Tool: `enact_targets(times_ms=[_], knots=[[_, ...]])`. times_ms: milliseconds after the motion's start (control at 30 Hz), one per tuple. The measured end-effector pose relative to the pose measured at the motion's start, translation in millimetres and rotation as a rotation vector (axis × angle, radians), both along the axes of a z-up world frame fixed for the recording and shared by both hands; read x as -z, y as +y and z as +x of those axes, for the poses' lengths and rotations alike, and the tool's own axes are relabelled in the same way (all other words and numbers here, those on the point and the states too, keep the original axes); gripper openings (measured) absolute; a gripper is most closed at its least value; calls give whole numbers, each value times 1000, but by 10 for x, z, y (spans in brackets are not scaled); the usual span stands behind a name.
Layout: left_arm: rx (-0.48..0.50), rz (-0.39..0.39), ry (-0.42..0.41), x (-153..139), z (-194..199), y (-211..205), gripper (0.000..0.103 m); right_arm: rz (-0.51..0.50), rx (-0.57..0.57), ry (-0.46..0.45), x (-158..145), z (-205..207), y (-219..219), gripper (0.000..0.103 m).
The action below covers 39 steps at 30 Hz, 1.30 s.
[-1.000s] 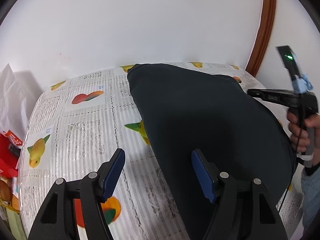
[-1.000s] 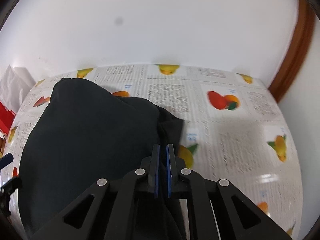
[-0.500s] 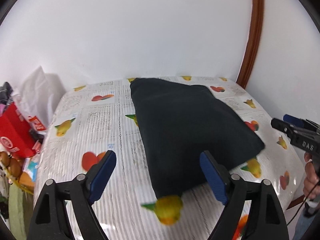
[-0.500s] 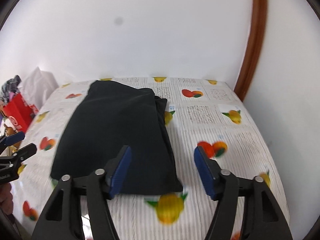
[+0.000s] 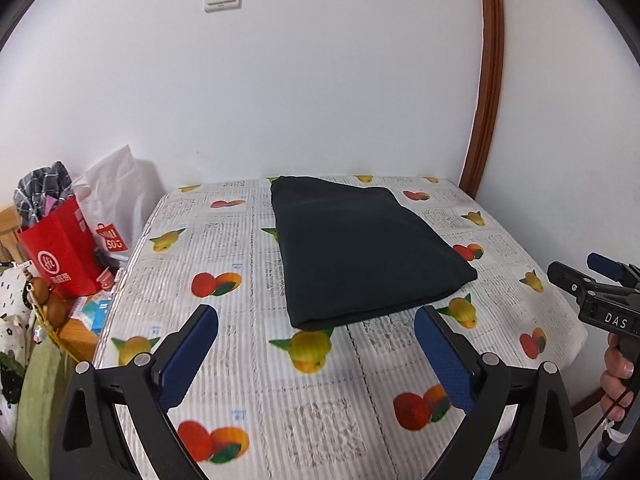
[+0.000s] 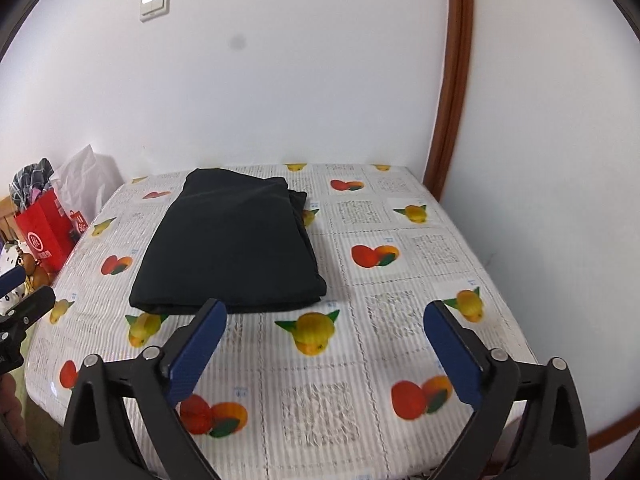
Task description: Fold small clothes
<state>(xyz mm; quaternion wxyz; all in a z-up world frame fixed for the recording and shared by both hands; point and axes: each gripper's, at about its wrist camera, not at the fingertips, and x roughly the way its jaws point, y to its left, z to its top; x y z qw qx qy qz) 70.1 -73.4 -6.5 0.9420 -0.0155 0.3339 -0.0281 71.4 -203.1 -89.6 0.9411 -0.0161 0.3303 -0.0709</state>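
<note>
— Where does the garment lie?

— The dark folded garment (image 5: 364,252) rests flat on the desk (image 6: 400,360), ahead of both tools and apart from them. Its long axis runs away from us toward the wall.

— The tools?

— Left tool (image 5: 316,356) and right tool (image 6: 324,352): jaws opening wide, nothing between them.

— Which is nearer?

— The left tool faces the near edge more squarely; the right sits off toward the garment's right side. Probably the left, though the lens distorts.

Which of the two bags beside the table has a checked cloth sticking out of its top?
The red bag; the white bag behind it shows no cloth.
</note>
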Motion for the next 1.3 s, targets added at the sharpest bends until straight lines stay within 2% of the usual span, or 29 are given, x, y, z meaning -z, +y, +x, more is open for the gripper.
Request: enact_targets(times_ms=[267,800,1300], knots=[[-17,15,-21,-35,-257,-3,99,9,8,-21,-30,-302,47,100],[-58,27,-15,-15,-288,73,99,14,6,-29,-23,-361,39,100],[-58,29,-10,3,-297,30,99,11,15,-31,-37,-422,-19,100]])
